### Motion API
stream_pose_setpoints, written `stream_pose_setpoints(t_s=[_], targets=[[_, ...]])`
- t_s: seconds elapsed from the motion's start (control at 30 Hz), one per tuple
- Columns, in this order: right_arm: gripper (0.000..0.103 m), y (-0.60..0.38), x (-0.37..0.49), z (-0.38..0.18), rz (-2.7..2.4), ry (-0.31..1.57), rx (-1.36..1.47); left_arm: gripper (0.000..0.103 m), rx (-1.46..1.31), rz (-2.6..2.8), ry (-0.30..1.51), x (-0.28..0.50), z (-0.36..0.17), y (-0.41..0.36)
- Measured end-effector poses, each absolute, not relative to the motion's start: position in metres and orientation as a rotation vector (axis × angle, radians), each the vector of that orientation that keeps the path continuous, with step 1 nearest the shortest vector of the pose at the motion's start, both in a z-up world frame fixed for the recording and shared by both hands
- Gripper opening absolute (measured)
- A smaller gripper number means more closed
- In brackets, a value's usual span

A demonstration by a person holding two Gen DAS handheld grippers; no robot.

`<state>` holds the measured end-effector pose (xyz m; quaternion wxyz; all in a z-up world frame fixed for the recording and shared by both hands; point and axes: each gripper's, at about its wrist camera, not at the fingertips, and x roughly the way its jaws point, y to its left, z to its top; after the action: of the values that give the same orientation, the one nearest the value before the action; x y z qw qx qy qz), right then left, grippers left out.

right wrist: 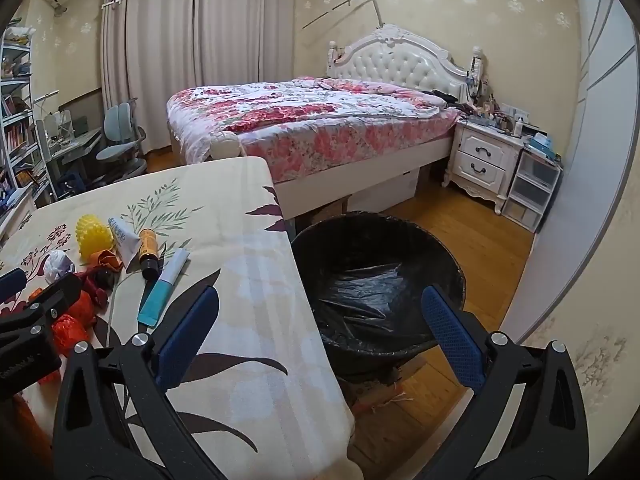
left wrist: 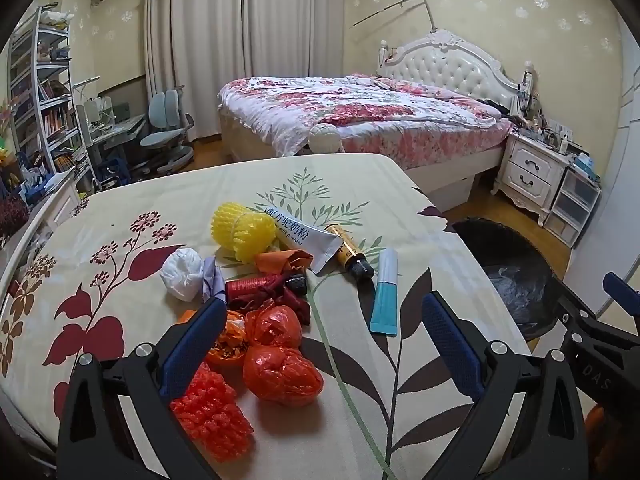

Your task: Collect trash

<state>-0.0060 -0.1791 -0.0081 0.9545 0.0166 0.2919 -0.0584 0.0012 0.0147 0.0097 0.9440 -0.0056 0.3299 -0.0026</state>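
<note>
On the leaf-print table [left wrist: 120,216]: trash pile, both grippers empty.
Left gripper [left wrist: 324,320] gapes over orange bags [left wrist: 282,376]; right gripper [right wrist: 320,320] gapes, bin [right wrist: 376,248] at 12 o'clock.

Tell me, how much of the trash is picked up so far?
Hardly any, it seems: the bin shows only its black liner. Both the left gripper and right gripper are open and empty. The trash pile still sits on the table.

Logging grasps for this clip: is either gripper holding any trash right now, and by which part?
Nothing is held. The left gripper and the right gripper are both open, with nothing between their fingers.
</note>
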Motion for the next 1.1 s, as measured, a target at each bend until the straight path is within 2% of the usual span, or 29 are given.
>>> stream_pose_setpoints(t_s=[1.1], targets=[[0.099,-0.190,-0.008,-0.013,-0.147,0.604,0.038,0.097,0.021,0.005,0.673,-0.004,0.006,-0.008]])
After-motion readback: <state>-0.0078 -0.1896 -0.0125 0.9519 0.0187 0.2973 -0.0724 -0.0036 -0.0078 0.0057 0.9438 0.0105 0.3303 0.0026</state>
